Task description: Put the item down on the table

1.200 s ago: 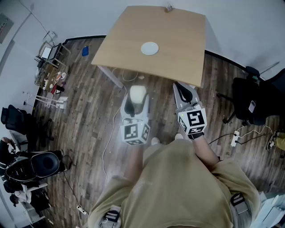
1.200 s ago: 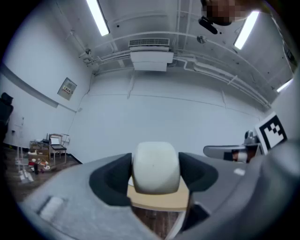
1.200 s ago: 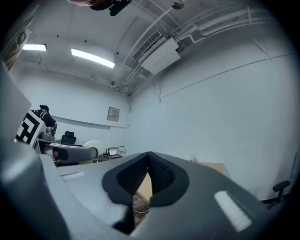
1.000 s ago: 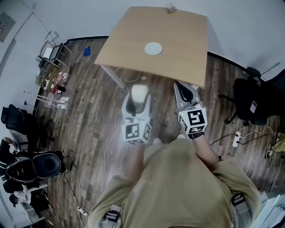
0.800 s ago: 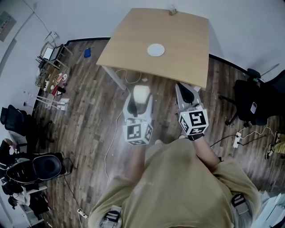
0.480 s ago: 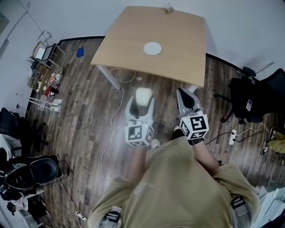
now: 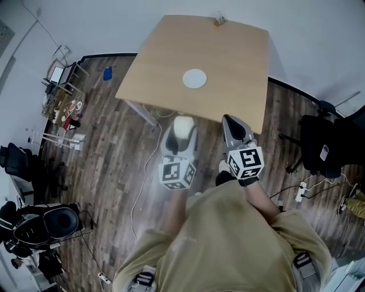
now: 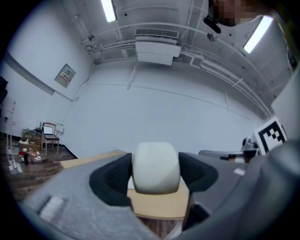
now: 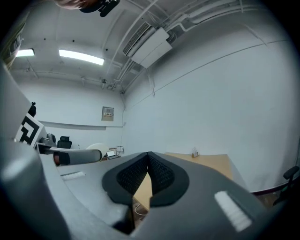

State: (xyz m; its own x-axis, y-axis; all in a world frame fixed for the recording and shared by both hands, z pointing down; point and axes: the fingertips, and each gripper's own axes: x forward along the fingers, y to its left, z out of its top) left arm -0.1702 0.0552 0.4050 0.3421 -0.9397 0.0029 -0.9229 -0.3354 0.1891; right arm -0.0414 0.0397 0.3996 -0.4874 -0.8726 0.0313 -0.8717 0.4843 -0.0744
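Grippers side by side before table [image 7: 228, 68], left gripper [image 7: 182, 128] fingers clamping white item [image 8: 156, 168], right gripper [image 7: 231, 121] fingers pressed together

- Setting: office or lab workroom.
- Evidence: bare wooden table [image 7: 222, 51] ahead of the fingers [image 7: 235, 128]; black office chair [image 7: 319, 140] to their right; cluttered cart [image 7: 60, 102] far left; ceiling strip light [image 8: 108, 9]; air-conditioning unit [image 8: 157, 44].

Tan shirt [image 7: 228, 245], grey marker-cubed left gripper [image 7: 180, 130]

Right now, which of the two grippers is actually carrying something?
The left gripper: its jaws are clamped on a rounded white item. The right gripper has its jaws pressed together with nothing between them.
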